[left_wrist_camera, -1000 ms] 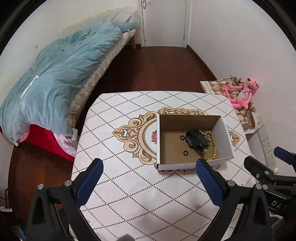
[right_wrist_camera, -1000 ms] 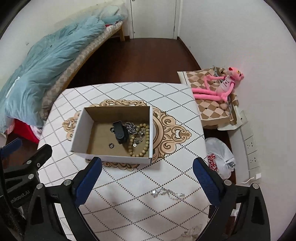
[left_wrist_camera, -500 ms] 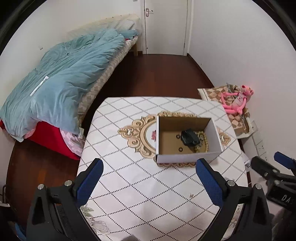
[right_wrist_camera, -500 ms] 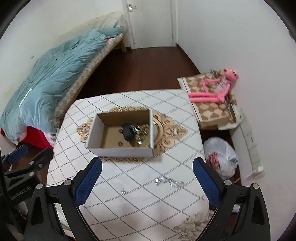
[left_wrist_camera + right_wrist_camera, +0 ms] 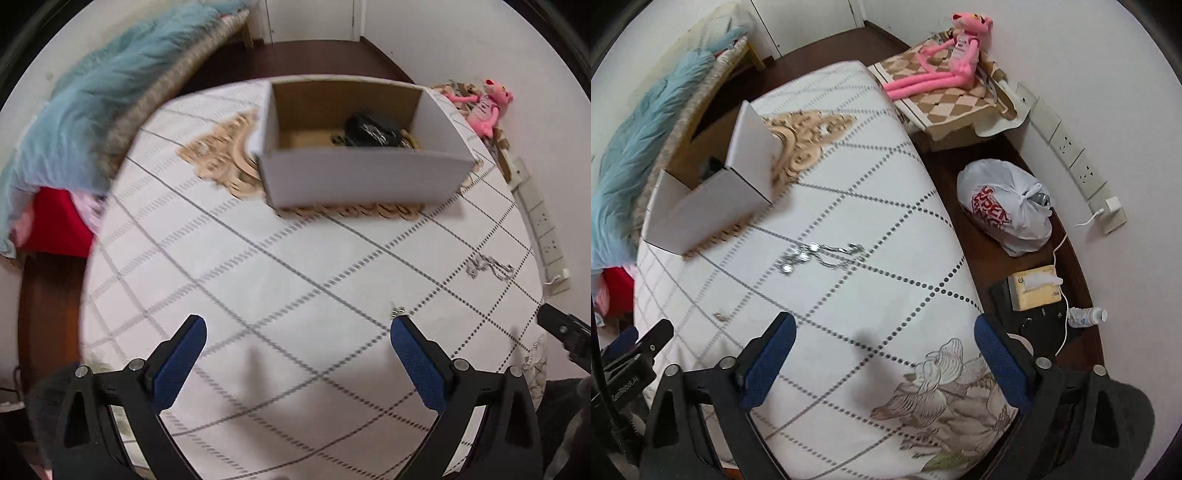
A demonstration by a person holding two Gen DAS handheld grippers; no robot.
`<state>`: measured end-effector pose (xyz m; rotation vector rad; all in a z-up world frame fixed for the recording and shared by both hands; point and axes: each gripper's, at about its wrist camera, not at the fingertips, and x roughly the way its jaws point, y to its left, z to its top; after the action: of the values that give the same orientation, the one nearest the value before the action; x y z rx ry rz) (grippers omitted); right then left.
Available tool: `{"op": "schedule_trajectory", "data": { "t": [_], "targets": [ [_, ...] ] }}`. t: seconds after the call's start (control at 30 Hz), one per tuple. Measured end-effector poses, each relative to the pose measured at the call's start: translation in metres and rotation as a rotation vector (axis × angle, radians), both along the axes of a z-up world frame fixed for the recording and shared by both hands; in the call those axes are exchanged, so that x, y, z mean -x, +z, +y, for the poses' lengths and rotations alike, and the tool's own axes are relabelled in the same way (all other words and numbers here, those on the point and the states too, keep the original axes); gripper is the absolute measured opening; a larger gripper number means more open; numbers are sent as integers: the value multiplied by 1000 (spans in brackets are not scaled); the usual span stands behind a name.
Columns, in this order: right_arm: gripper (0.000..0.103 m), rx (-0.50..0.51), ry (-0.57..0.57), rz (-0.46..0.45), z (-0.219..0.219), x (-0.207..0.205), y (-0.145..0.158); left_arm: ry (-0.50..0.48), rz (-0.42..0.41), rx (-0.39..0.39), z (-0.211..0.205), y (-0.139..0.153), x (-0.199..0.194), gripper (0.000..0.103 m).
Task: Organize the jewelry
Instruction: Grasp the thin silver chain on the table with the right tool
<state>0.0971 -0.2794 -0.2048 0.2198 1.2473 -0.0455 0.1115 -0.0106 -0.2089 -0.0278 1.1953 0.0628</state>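
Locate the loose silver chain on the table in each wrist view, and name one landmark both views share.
Left wrist: silver chain lies at the right, on the tablecloth, right of and nearer than the cardboard box.
Right wrist: silver chain lies centre-left, just below-right of the cardboard box.
Shared landmark: the pink plush toy against the wall.
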Motion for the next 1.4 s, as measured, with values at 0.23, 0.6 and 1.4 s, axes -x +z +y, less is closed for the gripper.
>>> {"op": "schedule_trajectory", "data": {
  "t": [0.23, 0.6, 1.4],
  "targets": [
    [95, 10, -6, -7, 1, -14, -15, -28, 16, 136, -19, -22, 2, 96],
    [95, 0, -15, -1, 0, -19, -25, -130, -31, 78, -47, -27, -5, 32],
    [90, -53, 50, -64, 21, -35, -7, -117, -98, 111, -11, 1, -3, 6]
  ]
}}
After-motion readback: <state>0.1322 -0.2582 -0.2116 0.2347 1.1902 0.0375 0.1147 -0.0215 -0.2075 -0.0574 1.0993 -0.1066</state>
